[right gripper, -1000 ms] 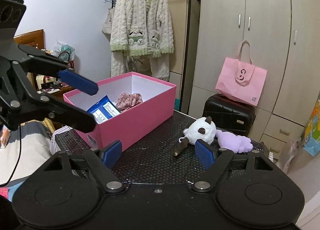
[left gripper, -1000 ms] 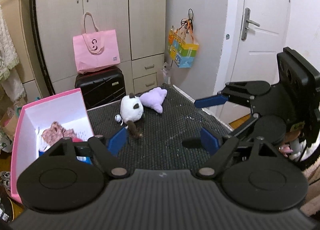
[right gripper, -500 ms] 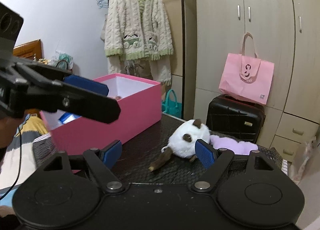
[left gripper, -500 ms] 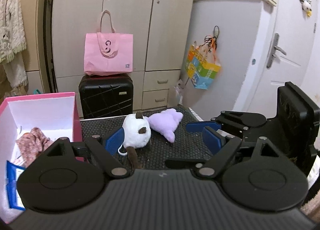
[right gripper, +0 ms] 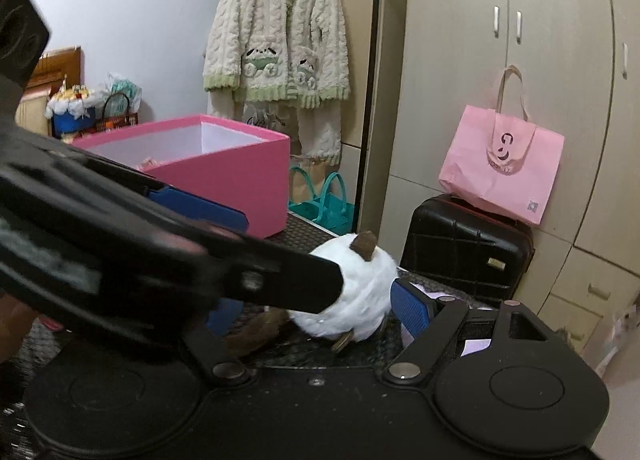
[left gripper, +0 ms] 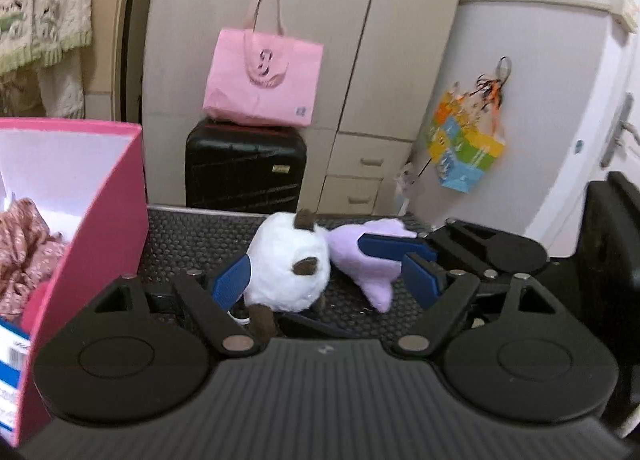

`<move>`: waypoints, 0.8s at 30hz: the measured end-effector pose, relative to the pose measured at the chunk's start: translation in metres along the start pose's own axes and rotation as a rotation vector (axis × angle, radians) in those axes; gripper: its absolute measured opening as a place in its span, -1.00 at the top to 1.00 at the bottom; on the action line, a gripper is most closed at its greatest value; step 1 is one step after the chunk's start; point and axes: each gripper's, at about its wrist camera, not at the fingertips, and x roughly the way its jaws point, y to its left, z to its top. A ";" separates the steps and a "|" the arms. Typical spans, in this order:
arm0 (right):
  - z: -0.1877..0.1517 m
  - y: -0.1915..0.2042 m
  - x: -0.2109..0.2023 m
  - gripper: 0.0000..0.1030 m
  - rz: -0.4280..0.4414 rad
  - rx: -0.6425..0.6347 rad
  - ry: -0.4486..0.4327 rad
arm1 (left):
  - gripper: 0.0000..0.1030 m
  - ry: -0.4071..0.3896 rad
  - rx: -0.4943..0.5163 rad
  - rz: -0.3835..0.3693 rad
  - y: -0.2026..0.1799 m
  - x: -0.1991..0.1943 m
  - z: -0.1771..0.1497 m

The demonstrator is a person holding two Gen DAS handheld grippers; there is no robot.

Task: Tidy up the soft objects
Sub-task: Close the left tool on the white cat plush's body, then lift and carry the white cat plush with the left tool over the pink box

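Both hand-held grippers have closed in, the left hand-held gripper [left gripper: 326, 278] open around the white plush [left gripper: 286, 274], the right hand-held gripper [right gripper: 320, 310] open beside it, purple plush [left gripper: 370, 260] and white unboxed, pink box [left gripper: 92, 220] left.

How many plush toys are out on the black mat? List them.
2. The white plush sits between the left gripper fingers; the purple plush lies against its right. Others may be hidden.

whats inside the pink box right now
In the pink box there is a crumpled floral cloth and, nearer the camera, a blue-and-white packet. The near wall and the frame edge hide the rest of the floor.
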 end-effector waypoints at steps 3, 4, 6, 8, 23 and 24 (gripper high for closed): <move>-0.001 -0.002 0.012 -0.71 -0.010 -0.044 0.012 | -0.54 0.014 -0.005 0.024 0.004 0.016 0.000; -0.002 -0.003 0.016 -0.71 -0.010 -0.052 0.015 | -0.52 0.023 -0.015 0.028 0.007 0.021 0.000; -0.005 -0.005 0.022 -0.71 -0.005 -0.050 0.019 | -0.47 0.043 -0.052 0.023 0.013 0.031 -0.002; -0.006 -0.009 0.028 -0.71 0.001 -0.031 0.030 | -0.41 0.055 -0.086 0.017 0.018 0.038 -0.005; -0.010 -0.018 0.053 -0.69 0.048 0.031 0.109 | -0.05 0.086 -0.078 0.048 0.026 0.055 -0.013; -0.011 -0.018 0.053 -0.65 0.045 0.033 0.108 | -0.04 0.088 -0.064 0.050 0.025 0.055 -0.014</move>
